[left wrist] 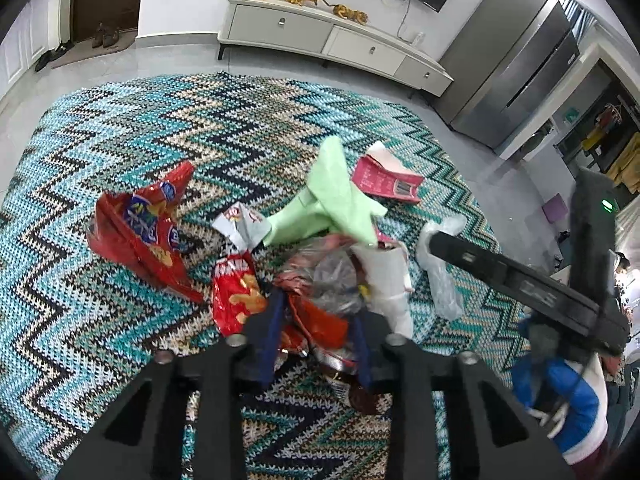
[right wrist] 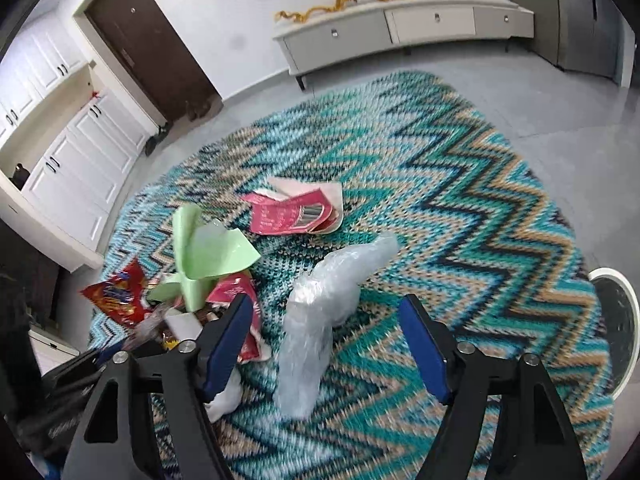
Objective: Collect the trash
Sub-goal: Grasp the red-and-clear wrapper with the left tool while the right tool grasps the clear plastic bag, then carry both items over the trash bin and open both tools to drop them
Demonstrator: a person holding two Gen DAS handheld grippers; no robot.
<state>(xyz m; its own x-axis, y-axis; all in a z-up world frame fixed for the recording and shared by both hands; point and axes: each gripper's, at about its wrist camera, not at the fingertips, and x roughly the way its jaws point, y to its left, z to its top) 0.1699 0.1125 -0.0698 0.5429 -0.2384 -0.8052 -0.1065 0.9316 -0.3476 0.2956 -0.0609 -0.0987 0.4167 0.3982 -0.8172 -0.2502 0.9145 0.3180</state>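
My left gripper (left wrist: 318, 344) is clenched on a crumpled wrapper wad (left wrist: 320, 292) in the trash pile on the zigzag rug (left wrist: 120, 128). My right gripper (right wrist: 326, 356) stands released, its jaws astride the clear plastic bag (right wrist: 320, 312) without touching it.

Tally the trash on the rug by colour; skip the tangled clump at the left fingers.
Red snack bags: 2
Green sheet: 1
Pink carton: 1
Clear plastic wrap: 1
Total: 5
Tangled clump skipped.
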